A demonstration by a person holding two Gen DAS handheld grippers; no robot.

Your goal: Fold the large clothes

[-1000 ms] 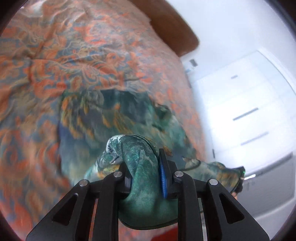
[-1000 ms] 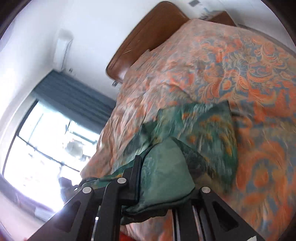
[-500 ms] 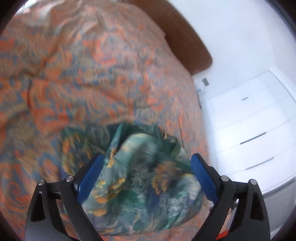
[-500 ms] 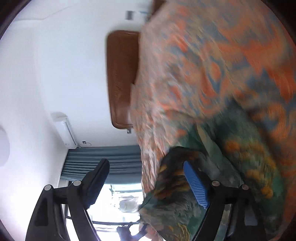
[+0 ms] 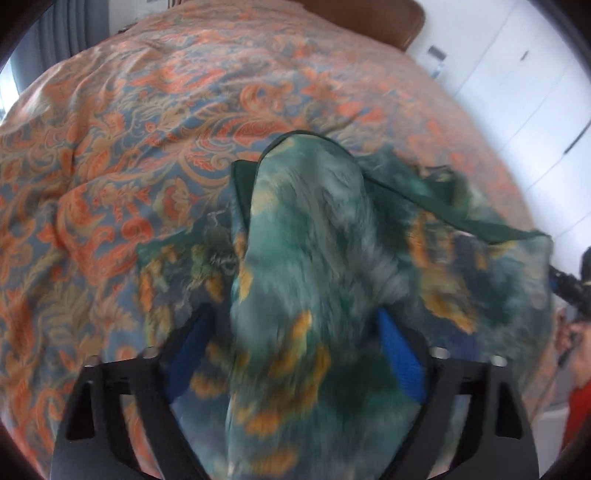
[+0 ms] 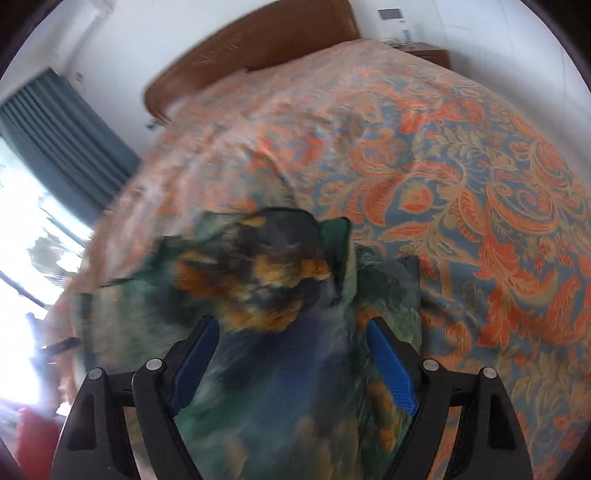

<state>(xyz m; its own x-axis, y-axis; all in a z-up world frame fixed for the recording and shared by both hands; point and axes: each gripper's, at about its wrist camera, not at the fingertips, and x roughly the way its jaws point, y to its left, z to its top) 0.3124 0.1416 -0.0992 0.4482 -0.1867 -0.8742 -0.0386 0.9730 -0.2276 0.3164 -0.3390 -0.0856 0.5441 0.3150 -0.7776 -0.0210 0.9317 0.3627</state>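
Garment (image 5: 306, 280), green print, bunched on bed (image 5: 110, 155), draped between both grippers. L gripper (image 5: 295, 354) jaws apart; R gripper (image 6: 291, 354) jaws apart too. Next: regrip edges, not bulk, spread flat before folding.

You are by a big bed (image 6: 461, 177) with an orange and blue flower cover. It has a brown headboard (image 6: 255, 40). Blue curtains (image 6: 66, 147) hang beside a bright window (image 6: 33, 236). The walls (image 6: 155, 29) are white.
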